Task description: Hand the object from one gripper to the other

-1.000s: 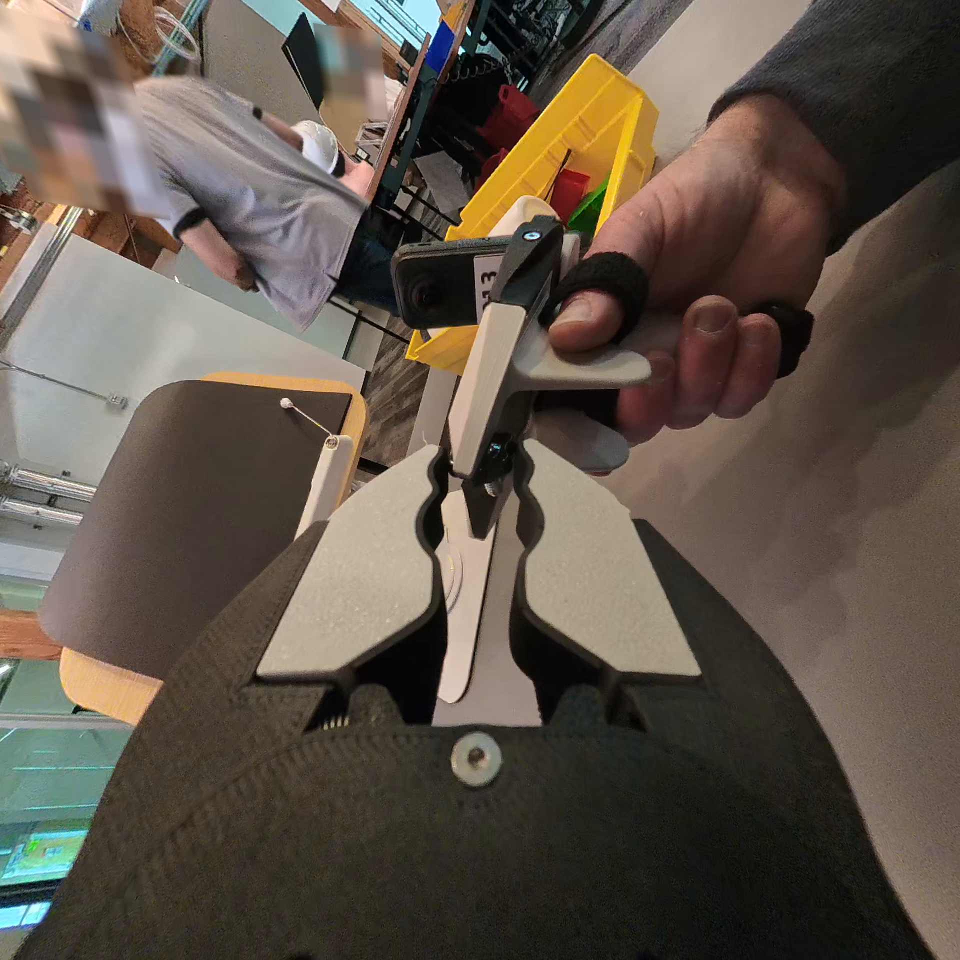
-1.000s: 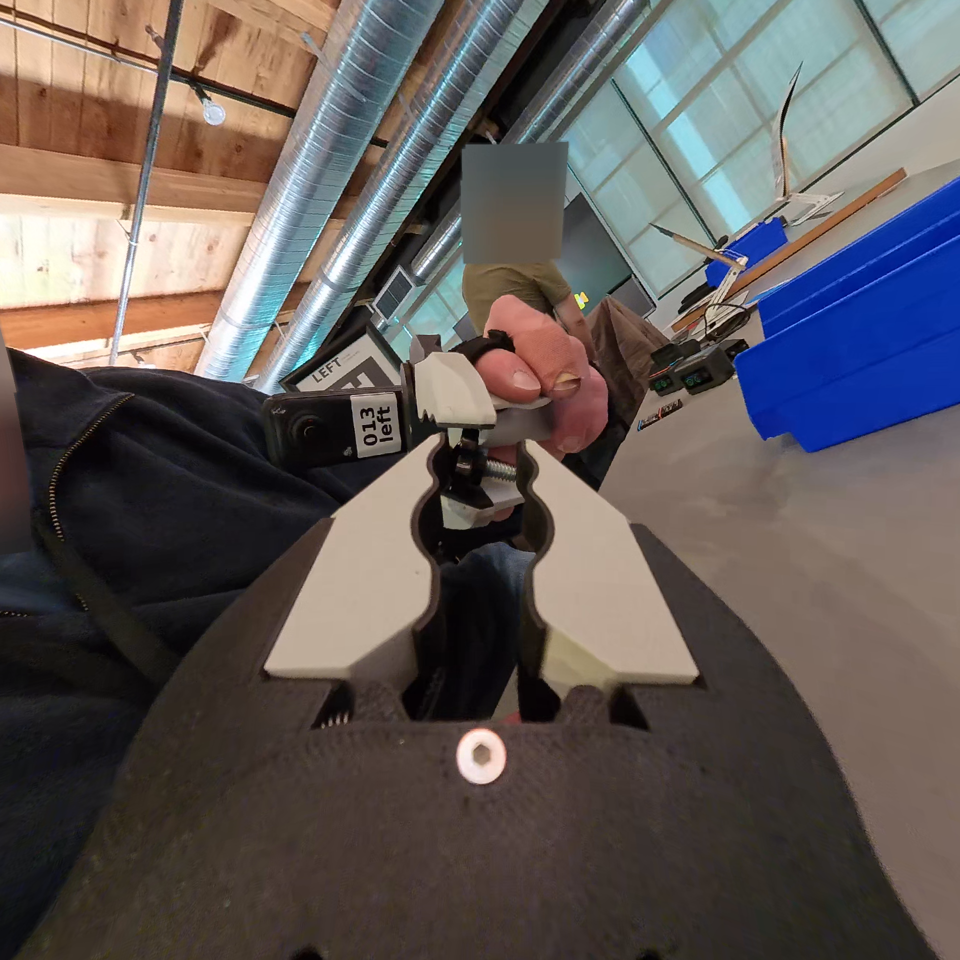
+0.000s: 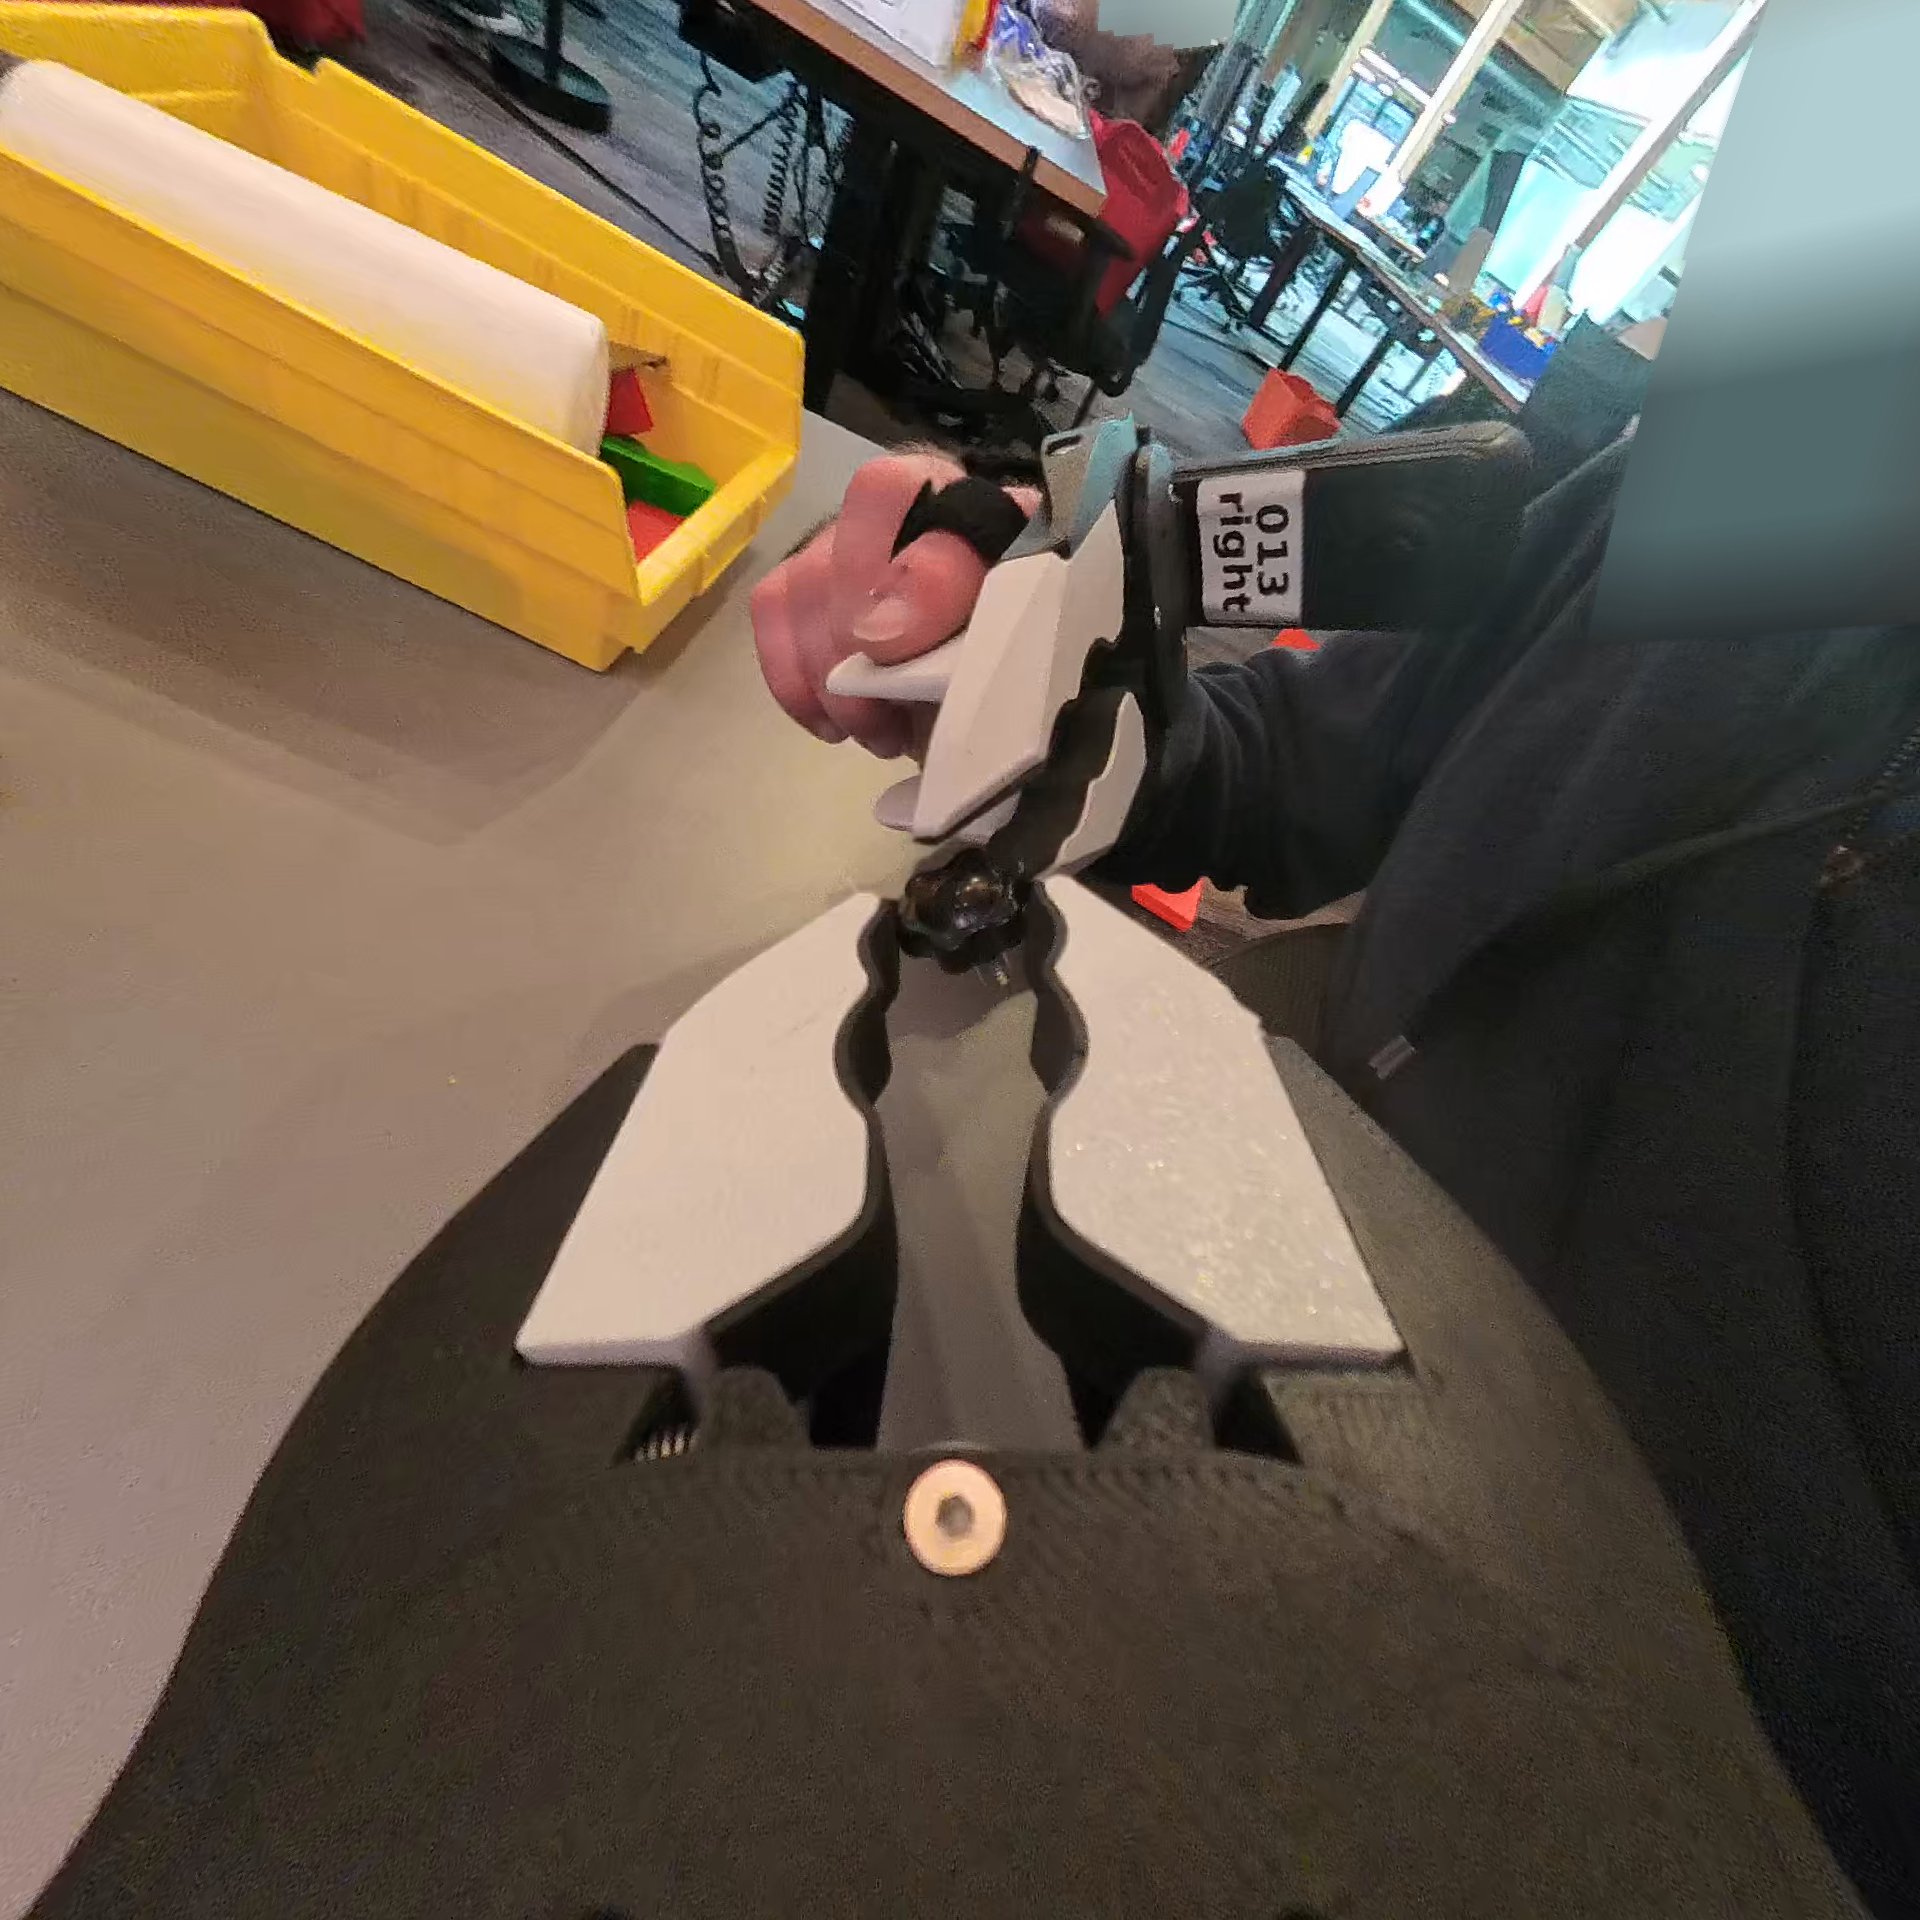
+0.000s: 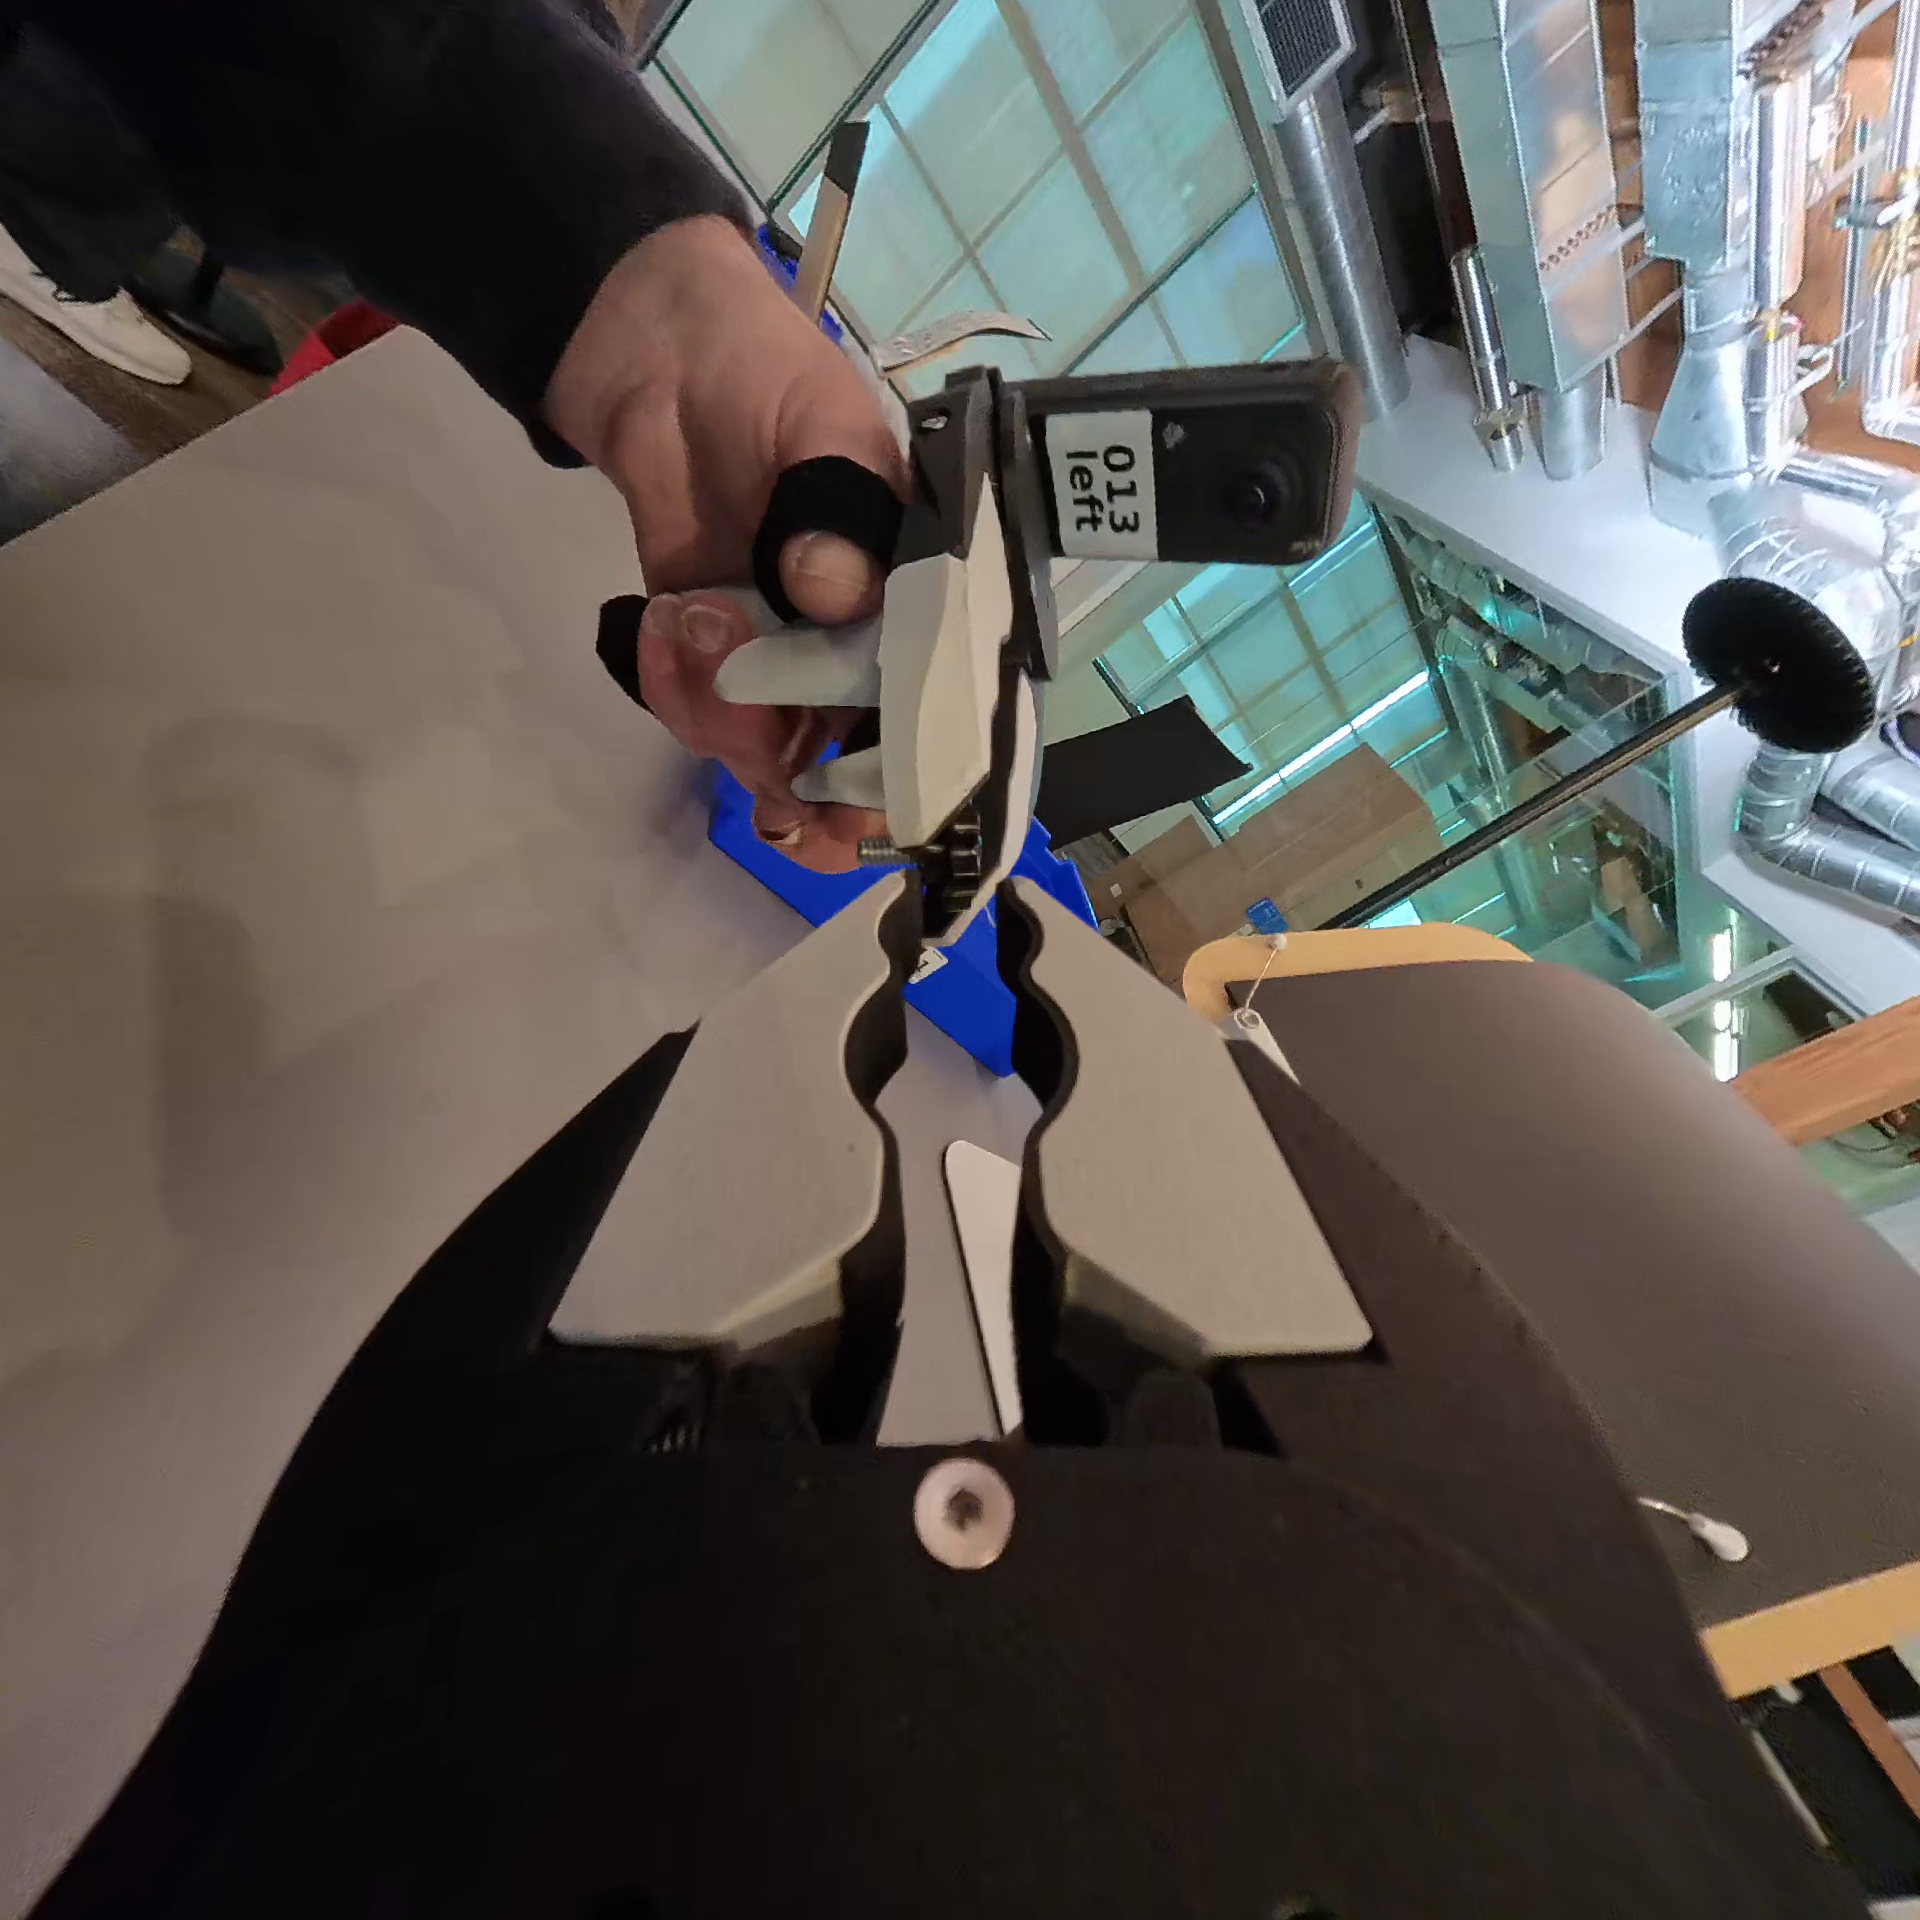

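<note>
Left wrist view, near to far: the left gripper (image 3: 964, 920) has its two grey fingers closed on a small black knob (image 3: 951, 906). The knob sits right at the fingertips, up above the grey table (image 3: 260, 831). Its flat star face looks at the camera. A short screw (image 3: 1000, 971) sticks out of it, toward the camera and a bit down.

Just past the knob, the right gripper (image 3: 997, 862) comes in tip to tip with the left one. A hand (image 3: 862, 613) holds it. I cannot tell if its fingers pinch the knob or only touch it.

Farther off, a yellow bin (image 3: 416, 488) sits by the far edge of the table. It holds a white roll (image 3: 312, 239) and red and green blocks (image 3: 655, 478).

The right wrist view shows the knob (image 4: 954, 844) from the side. Only this view shows its long line lying sideways, across the fingers of the right gripper (image 4: 954, 896). The screw (image 4: 878, 849) points left. The left gripper (image 4: 951, 860) pinches the knob by its rim, and a hand (image 4: 727, 416) holds that gripper. Behind it a blue bin (image 4: 966, 997) sits on the table (image 4: 312, 727). The left view does not show this bin.
</note>
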Demonstrator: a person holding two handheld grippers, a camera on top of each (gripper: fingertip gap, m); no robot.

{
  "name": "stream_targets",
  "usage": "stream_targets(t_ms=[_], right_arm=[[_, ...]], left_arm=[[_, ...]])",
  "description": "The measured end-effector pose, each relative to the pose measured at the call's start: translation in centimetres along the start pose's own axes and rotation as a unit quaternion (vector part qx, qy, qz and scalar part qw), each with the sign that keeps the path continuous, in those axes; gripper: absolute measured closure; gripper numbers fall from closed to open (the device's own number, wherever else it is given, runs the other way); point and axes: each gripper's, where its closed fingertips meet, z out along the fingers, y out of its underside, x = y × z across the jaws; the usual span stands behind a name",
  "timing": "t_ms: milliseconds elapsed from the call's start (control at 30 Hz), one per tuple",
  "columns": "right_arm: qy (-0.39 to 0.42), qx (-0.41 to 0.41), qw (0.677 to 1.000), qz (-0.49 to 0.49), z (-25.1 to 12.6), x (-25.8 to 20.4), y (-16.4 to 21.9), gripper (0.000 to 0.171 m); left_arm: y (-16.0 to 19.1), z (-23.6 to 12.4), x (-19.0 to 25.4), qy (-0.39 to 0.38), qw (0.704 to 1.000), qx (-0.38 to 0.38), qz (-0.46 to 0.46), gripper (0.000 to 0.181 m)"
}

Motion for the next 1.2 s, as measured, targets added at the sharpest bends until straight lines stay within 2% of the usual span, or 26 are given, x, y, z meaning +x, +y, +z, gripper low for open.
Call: stream_targets(t_ms=[267, 367, 533, 600, 733, 833, 900, 1000, 1100, 1200], right_arm=[[-0.042, -0.001, 0.999, -0.011, 0.1, -1.5, -0.1, 0.164], [-0.047, -0.002, 0.999, 0.015, 0.2, -1.4, -0.1, 0.165], [-0.025, 0.018, 0.994, 0.108, 0.2, -0.2, -0.2, 0.165], [-0.017, 0.034, 0.986, 0.164, 0.2, 0.5, -0.2, 0.165], [-0.010, 0.077, 0.942, 0.327, 0.1, 2.2, 0.5, 0.165], [-0.006, 0.106, 0.894, 0.435, -0.2, 3.4, 1.6, 0.165], [-0.004, 0.111, 0.882, 0.457, -0.3, 3.6, 2.1, 0.165], [-0.006, 0.115, 0.869, 0.482, -0.1, 3.6, 2.3, 0.165], [-0.020, 0.120, 0.844, 0.522, 0.1, 3.3, 2.6, 0.165], [-0.033, 0.125, 0.813, 0.568, 0.3, 3.1, 3.2, 0.165]], left_arm=[[1.4, 0.1, 0.3, 0.027, 0.998, -0.050, -0.013, 0.159], [1.5, 0.1, 0.3, 0.028, 0.998, -0.053, -0.015, 0.158], [0.3, -0.2, 0.1, 0.011, 1.000, -0.023, 0.007, 0.158], [-0.3, -0.1, -0.2, -0.018, 0.999, -0.007, 0.036, 0.149], [-1.7, -0.7, -1.2, -0.126, 0.981, 0.042, 0.139, 0.142], [-1.4, -1.2, -2.3, -0.242, 0.930, 0.007, 0.277, 0.141], [-2.0, -1.4, -2.5, -0.305, 0.885, -0.001, 0.352, 0.140], [-3.0, -1.9, -3.4, -0.392, 0.820, -0.026, 0.416, 0.141], [-4.1, -2.2, -3.3, -0.440, 0.762, -0.032, 0.474, 0.143], [-4.4, -1.9, -3.0, -0.466, 0.686, -0.065, 0.555, 0.152]])
